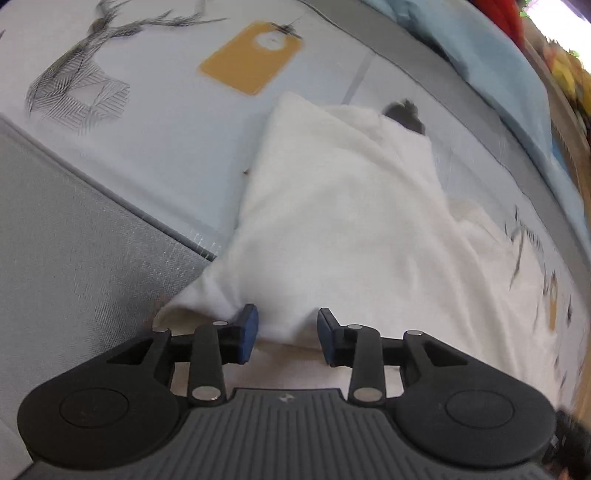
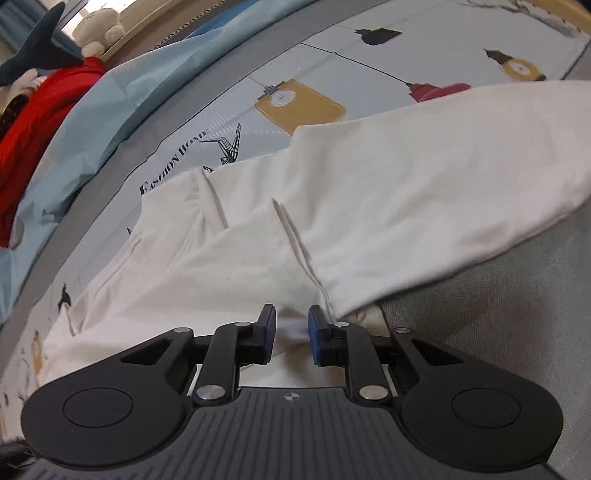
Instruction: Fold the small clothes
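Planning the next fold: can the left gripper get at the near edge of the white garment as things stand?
Probably yes. The left gripper is open, with the white garment bunched between its fingers at the near edge, and nothing lies in the way.

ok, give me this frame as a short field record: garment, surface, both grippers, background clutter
garment: white garment, spread on the bed, creased, partly folded
surface: printed bedsheet with grey border
left gripper: jaws apart, straddling the garment's near edge
right gripper: jaws apart, white cloth between them, at a fold seam
background: light blue bedding, red cloth, plush toys
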The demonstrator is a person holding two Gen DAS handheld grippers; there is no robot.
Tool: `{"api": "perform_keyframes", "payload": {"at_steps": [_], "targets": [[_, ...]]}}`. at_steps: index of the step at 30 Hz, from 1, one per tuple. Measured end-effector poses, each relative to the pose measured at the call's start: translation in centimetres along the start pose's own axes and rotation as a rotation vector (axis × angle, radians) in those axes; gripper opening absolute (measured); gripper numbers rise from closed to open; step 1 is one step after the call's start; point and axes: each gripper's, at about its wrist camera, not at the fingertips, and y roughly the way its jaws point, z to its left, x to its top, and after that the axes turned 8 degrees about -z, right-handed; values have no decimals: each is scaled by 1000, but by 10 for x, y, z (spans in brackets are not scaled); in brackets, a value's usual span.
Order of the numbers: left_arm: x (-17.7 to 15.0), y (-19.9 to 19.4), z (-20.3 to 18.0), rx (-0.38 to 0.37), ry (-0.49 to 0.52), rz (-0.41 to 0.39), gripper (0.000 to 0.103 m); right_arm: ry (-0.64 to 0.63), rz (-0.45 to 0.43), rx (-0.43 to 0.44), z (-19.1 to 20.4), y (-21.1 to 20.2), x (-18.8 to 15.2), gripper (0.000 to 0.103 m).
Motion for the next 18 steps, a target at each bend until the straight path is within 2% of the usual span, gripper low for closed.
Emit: {"api": "perform_keyframes", "payload": {"at_steps": [2, 4, 7, 15, 18], "targets": [[3, -14, -11, 4, 30, -18, 40, 7, -39, -9, -1, -12, 5, 21], [3, -32, -21, -54, 51, -61, 42, 27, -85, -18, -9, -26, 13, 25], [0, -43, -33, -118, 60, -77, 45, 59, -169, -47, -30, -43, 25, 26], [-10, -39, -55, -159, 119, -37, 45, 214, -436, -228, -141, -96, 59, 26], [-12, -39, -59, -159, 141, -38, 45, 255, -498, -287, -191, -106, 69, 26]]}}
